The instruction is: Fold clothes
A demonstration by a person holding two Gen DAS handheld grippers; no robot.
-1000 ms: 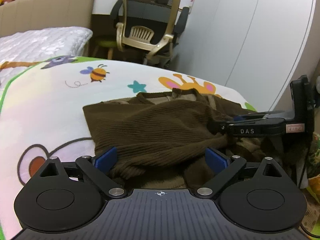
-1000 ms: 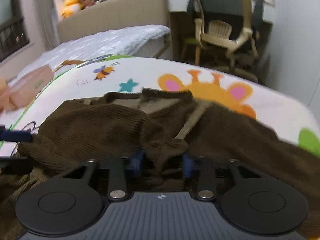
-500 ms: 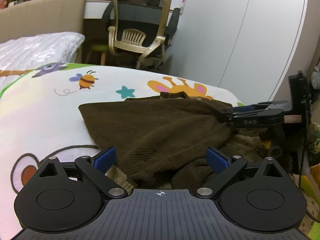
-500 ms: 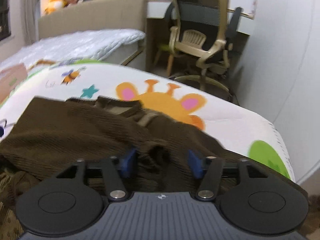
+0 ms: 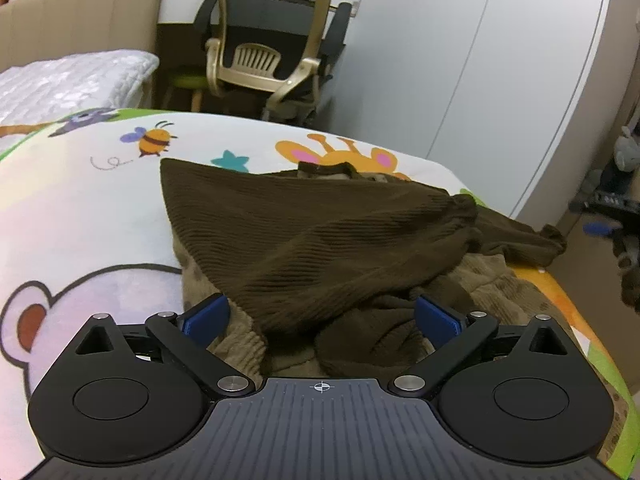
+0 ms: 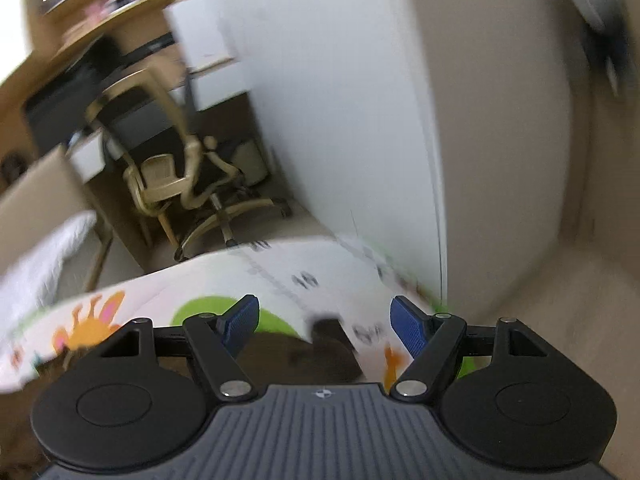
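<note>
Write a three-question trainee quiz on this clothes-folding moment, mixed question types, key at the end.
1. True or false: the left tool is shut on the brown sweater.
2. The sweater lies on: A) an office chair B) a cartoon-print sheet C) a desk.
3. Fill in: the right tool is ____ and holds nothing.

Key
1. False: its jaws stand wide open around the cloth.
2. B, the cartoon-print sheet.
3. open
</note>
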